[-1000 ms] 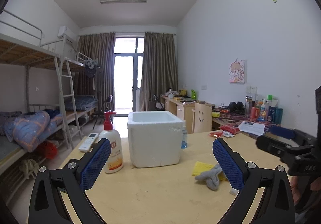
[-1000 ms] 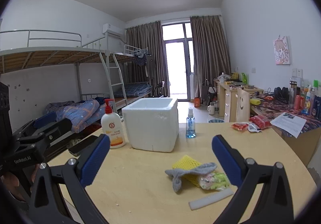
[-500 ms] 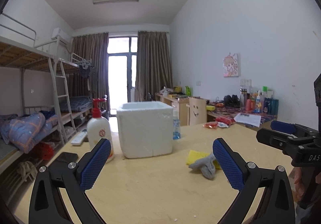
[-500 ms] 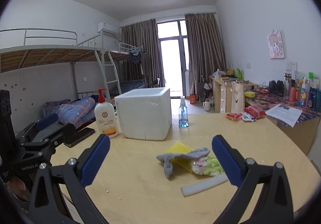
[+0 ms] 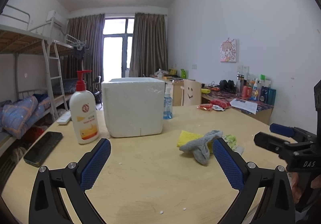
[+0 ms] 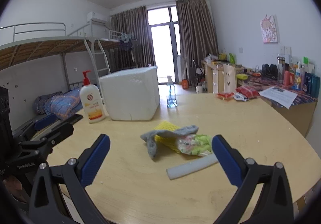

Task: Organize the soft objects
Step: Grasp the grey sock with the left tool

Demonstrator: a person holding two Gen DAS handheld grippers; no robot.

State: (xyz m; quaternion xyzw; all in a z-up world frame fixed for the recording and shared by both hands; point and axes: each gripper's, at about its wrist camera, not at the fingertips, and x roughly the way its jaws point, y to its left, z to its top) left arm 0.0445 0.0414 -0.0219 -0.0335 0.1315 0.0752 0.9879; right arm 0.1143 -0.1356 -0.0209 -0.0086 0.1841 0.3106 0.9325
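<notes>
Hovering low over the bench (image 6: 140, 187), the right tool (image 6: 160, 160) is wide open and holds nothing. The left tool (image 5: 161, 163) is wide open and empty too. Just past the right tool lies a white strip (image 6: 191, 165). Behind it sits the soft pile: a grey sock (image 6: 160, 136) draped over a yellow sponge (image 6: 166, 126), touching a green bag (image 6: 195, 143). Farther back stands the white box (image 6: 130, 95), top open, beside a bottle (image 6: 91, 101). Nothing looks packed yet. I think this is the reach-in step. Next, a tool should drop over the sock, pinch it, and lift it toward the box.
</notes>
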